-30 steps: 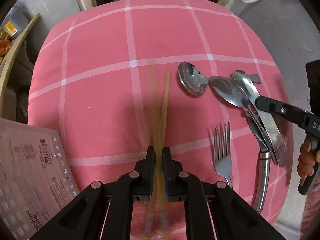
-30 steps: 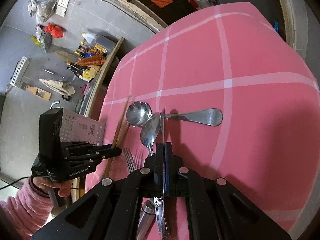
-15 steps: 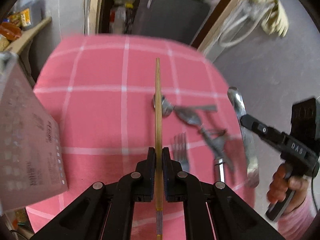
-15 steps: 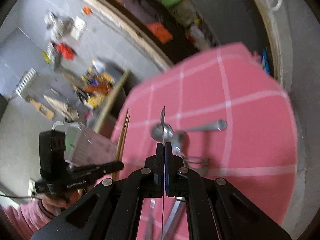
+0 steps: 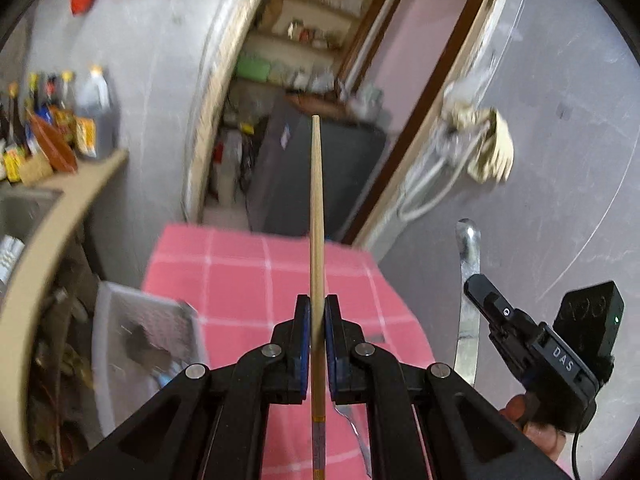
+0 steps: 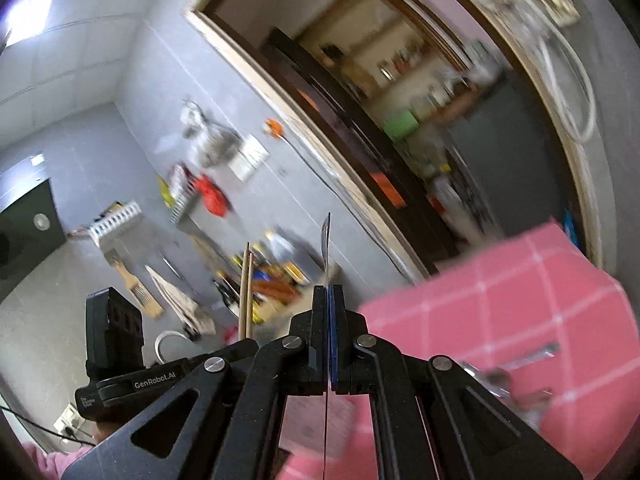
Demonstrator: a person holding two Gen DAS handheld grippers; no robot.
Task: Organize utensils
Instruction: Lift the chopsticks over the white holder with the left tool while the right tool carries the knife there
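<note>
My left gripper (image 5: 317, 312) is shut on a pair of wooden chopsticks (image 5: 316, 208) that point up and forward, high above the pink checked table (image 5: 248, 276). My right gripper (image 6: 328, 304) is shut on a table knife (image 6: 327, 240), seen edge-on, its blade pointing upward. The knife also shows in the left wrist view (image 5: 469, 280), held by the right gripper (image 5: 480, 286). The chopsticks (image 6: 246, 288) and the left gripper's body show at the lower left of the right wrist view. Blurred spoons (image 6: 516, 376) lie on the table (image 6: 520, 300).
A white perforated basket (image 5: 136, 344) stands at the table's left edge. A counter (image 5: 60, 208) with bottles (image 5: 60, 120) runs along the left. A doorway (image 5: 320, 80) with shelves and a dark cabinet lies beyond the table.
Both grippers have lifted well above the table and tilted upward, carrying the chopsticks and the knife. The views now show the room instead of the tabletop.
</note>
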